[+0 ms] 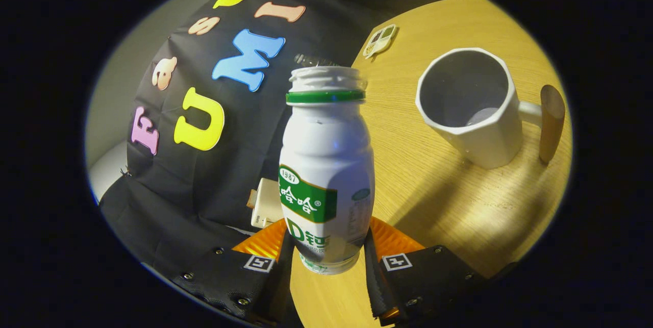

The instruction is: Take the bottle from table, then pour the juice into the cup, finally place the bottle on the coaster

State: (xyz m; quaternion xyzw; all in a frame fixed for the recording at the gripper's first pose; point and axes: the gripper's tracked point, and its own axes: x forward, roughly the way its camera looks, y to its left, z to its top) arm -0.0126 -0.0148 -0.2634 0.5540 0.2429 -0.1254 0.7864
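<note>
Uncapped white bottle (326, 165) held at frame centre, clamped at its base by both gripper (326, 256) fingers, empty white cup (472, 108) positioned at right on wooden table (449, 190).

The bottle (326, 165), gripped between the fingers of the gripper (326, 261), is seen as smooth, slightly glossy plastic with a printed label and a ridged threaded neck. The cup (467, 108) appears as matt glazed ceramic with a wood-like handle. The table (459, 200) is finished in fine-grained, satin wood.
</note>
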